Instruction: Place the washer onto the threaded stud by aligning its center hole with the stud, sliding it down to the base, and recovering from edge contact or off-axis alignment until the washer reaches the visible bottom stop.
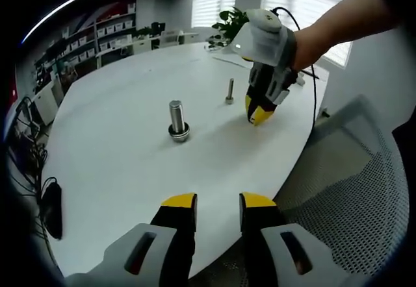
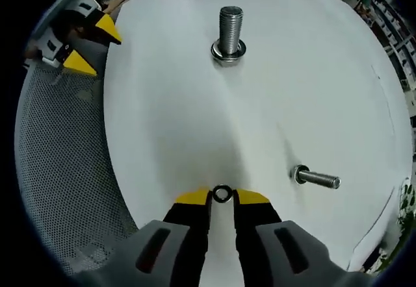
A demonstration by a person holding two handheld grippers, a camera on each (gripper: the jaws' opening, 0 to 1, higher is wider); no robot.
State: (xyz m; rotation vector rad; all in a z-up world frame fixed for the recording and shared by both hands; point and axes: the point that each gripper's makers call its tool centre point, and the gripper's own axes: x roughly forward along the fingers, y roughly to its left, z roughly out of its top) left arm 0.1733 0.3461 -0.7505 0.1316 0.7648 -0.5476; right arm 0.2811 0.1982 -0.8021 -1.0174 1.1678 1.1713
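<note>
Pinching the washer [image 2: 222, 193], right hand-held gripper [image 2: 221, 197] on table [image 2: 169, 105]; left hand-held gripper [image 1: 218, 202] apart

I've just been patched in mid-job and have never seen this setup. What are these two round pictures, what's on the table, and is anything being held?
There is no robot arm: a person holds a hand-held gripper in each hand, and a fisheye camera rides on each, looking forward along its yellow-tipped jaws.

In the left gripper view, the left hand-held gripper hangs open at the edge of the white table. Beyond it stand a large threaded stud with a ring around its base and a smaller bolt. The right hand-held gripper reaches down to the tabletop from the right.

In the right gripper view, a small washer sits between the right jaws at the tabletop. It looks gripped, but I cannot tell whether it is lifted yet.
</note>
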